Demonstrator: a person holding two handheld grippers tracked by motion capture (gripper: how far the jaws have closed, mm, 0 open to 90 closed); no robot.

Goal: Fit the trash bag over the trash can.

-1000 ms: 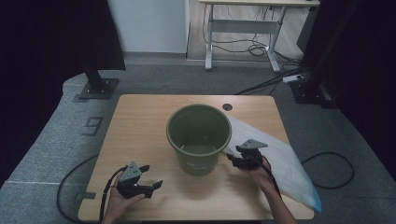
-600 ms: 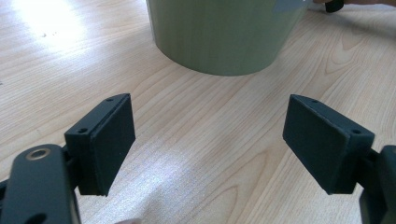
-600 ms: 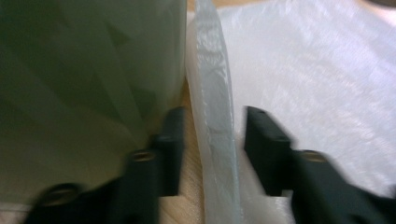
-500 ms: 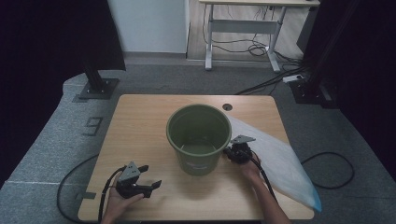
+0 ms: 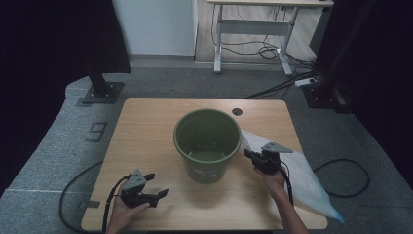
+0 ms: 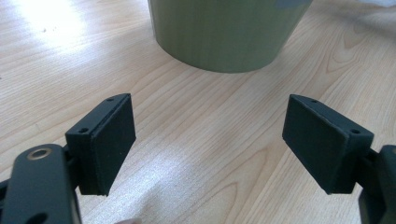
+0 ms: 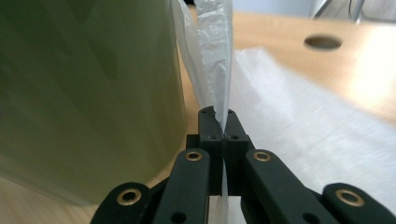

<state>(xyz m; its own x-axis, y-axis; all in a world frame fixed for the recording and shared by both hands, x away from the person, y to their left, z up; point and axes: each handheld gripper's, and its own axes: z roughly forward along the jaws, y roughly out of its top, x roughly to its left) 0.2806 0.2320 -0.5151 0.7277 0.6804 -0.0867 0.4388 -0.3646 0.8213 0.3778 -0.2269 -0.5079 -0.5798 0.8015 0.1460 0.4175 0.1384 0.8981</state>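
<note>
The right gripper (image 5: 254,159) was clamped on a fold of the thin white plastic bag (image 5: 304,178), its jaws having just closed with the film pinched between them. In the right gripper view the pads met on a crinkled ridge of the bag (image 7: 215,60) that rose straight up from the jaws, just beside the wall of the green bucket (image 7: 88,93). The rest of the bag lay spread flat on the right part of the wooden bench (image 5: 146,131), reaching over its right edge toward the near corner.

The bucket (image 5: 207,144) stood upright near the middle of the bench. A pale mark or label showed on its near wall in the high view, too small to read. On the grey floor mat left of the bench, a dark figure that looked like a "9" (image 5: 97,130) was visible.

The left gripper (image 5: 155,186) rested low near the front left of the bench with its jaws spread wide and nothing between them; the left gripper view showed bare wood between the pads (image 6: 109,142) and the bucket's base (image 6: 224,37) beyond.
</note>
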